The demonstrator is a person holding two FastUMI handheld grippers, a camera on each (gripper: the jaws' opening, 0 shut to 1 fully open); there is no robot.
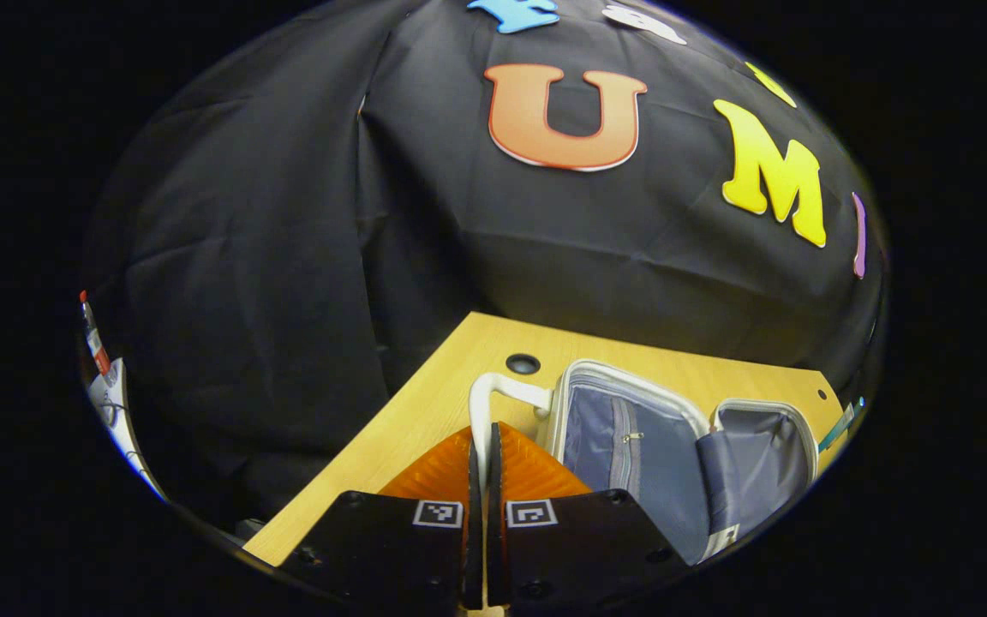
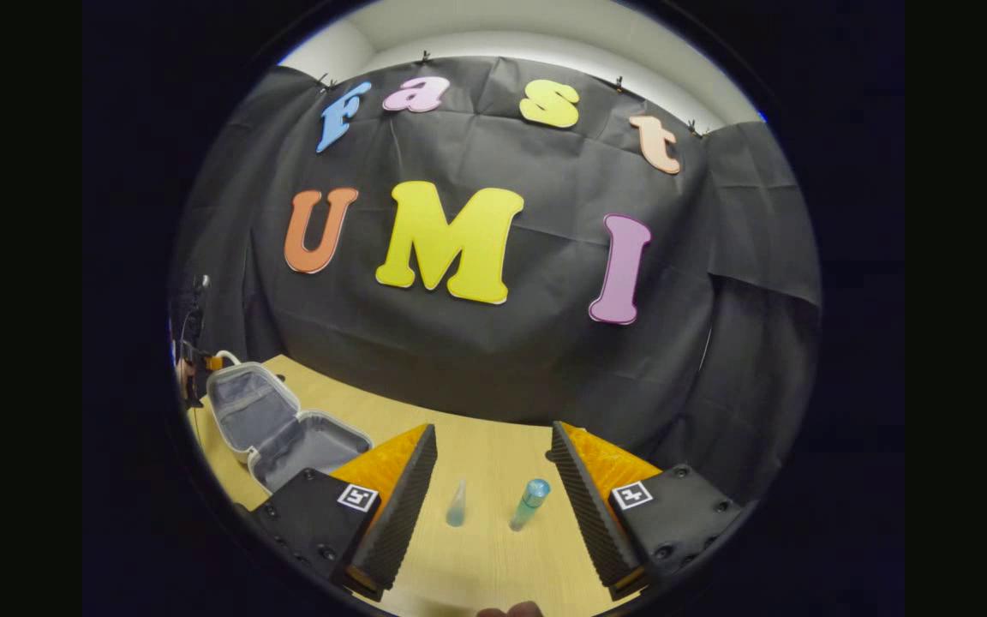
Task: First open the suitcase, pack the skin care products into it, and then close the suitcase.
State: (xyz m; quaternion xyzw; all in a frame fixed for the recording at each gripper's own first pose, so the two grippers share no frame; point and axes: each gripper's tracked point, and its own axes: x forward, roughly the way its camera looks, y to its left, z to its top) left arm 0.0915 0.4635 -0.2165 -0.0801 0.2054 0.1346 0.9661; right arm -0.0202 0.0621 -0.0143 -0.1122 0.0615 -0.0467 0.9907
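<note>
A small grey suitcase (image 1: pixel 631 446) lies open on the wooden table (image 1: pixel 425 403), both lined halves showing. My left gripper (image 1: pixel 483 439) is shut on its white handle (image 1: pixel 493 390) at the near end of one half. In the right gripper view the open suitcase (image 2: pixel 279 428) sits at the far left, with a hand and the other gripper (image 2: pixel 202 364) at its handle. My right gripper (image 2: pixel 492 428) is open and low over the table (image 2: pixel 493 557). Between its fingers stand a small clear pointed bottle (image 2: pixel 457 504) and a teal-capped bottle (image 2: pixel 529 503), touching neither finger.
A round cable hole (image 1: pixel 523 363) sits in the table just beyond the handle. A thin teal item (image 1: pixel 836 426) lies near the table's far edge past the suitcase. Black cloth walls close in behind the table. Clutter (image 1: pixel 99 360) shows off the table at far left.
</note>
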